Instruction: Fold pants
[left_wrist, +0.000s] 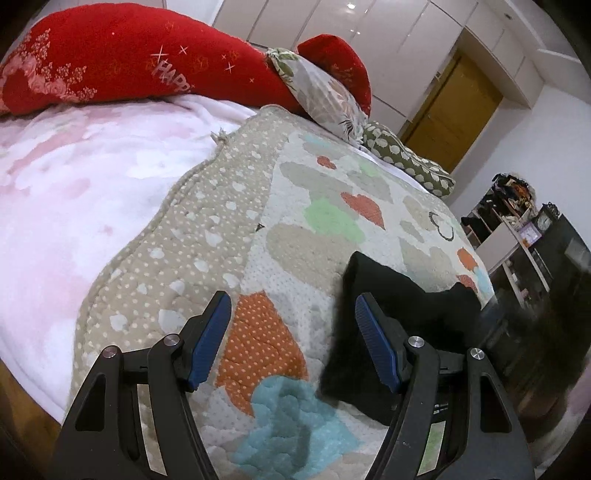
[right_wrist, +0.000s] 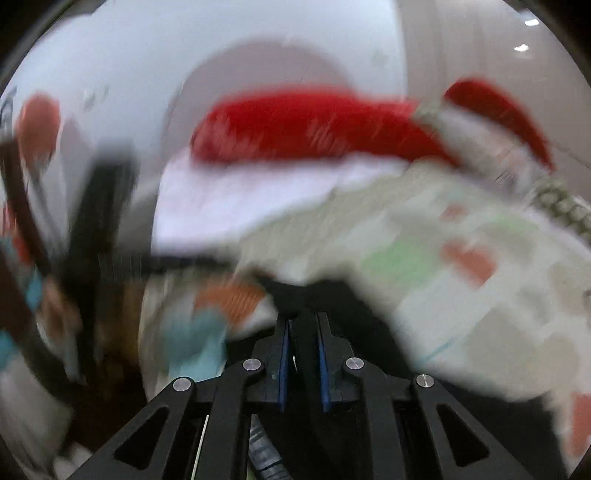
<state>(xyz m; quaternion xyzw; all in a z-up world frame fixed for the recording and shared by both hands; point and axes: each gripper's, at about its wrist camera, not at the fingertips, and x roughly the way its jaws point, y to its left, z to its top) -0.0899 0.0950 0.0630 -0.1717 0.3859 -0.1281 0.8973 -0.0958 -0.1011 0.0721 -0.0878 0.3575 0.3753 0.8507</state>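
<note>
The black pants (left_wrist: 399, 314) lie in a dark heap on the heart-patterned quilt (left_wrist: 321, 229), at the lower right of the left wrist view. My left gripper (left_wrist: 293, 310) is open and empty above the quilt, its right finger over the pants' left edge. The right wrist view is blurred by motion. My right gripper (right_wrist: 303, 325) is shut on black pants fabric (right_wrist: 332, 295), which runs between the blue pads (right_wrist: 283, 354) and spreads ahead over the quilt (right_wrist: 461, 277).
Red pillows (left_wrist: 122, 62) and a floral pillow (left_wrist: 325, 96) lie at the head of the bed, beside a pink blanket (left_wrist: 74, 177). The bed's edge drops off at the right, toward dark shelves (left_wrist: 535, 251) and a wooden door (left_wrist: 454, 110).
</note>
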